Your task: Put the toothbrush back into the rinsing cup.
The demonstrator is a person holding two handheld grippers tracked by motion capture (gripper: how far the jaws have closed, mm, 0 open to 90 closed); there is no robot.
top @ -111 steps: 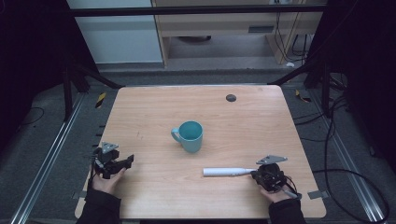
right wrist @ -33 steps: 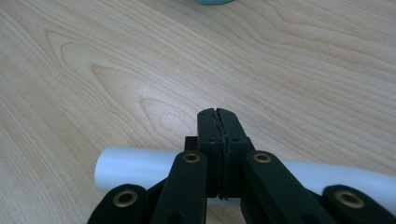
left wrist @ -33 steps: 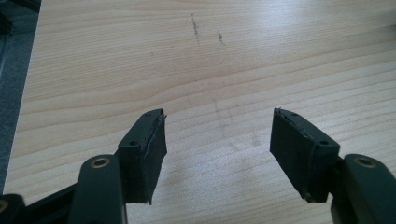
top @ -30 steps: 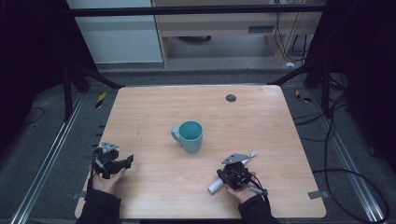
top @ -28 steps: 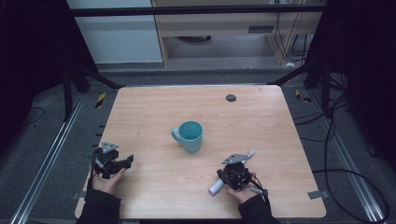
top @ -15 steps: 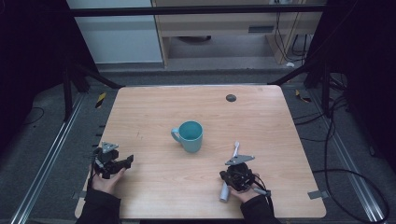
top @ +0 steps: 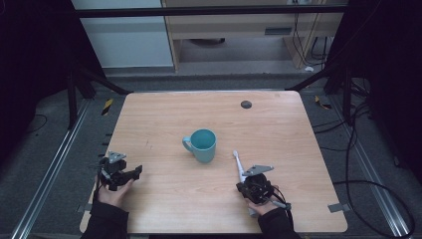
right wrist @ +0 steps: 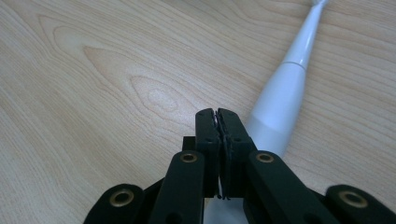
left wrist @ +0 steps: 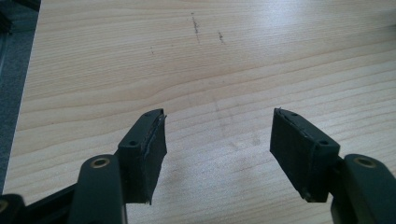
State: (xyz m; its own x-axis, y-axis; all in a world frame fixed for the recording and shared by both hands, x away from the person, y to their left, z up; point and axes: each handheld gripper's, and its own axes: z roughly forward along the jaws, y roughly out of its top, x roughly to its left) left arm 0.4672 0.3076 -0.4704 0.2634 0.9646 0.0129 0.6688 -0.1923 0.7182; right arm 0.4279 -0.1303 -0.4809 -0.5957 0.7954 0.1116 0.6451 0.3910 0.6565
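A white electric toothbrush (top: 239, 167) lies flat on the wooden table (top: 278, 129), its thin head end pointing away toward a teal mug (top: 201, 144). My right gripper (top: 248, 181) is over the brush's thick handle, jaws shut with nothing between them. In the right gripper view the closed tips of the right gripper (right wrist: 217, 115) sit just left of the toothbrush (right wrist: 285, 93) handle, which runs under them. My left gripper (top: 132, 172) rests near the table's front left, and in its own view the left gripper (left wrist: 217, 140) is open over bare wood.
A small dark round disc (top: 246, 104) sits near the table's far edge. Metal rails and cables run along the floor on both sides of the table. The mug stands upright at the table's middle, handle to the left.
The toothbrush has swung from lying crosswise near the front edge to pointing away toward the mug. My right gripper moved left with it and stays shut. The left gripper has not moved.
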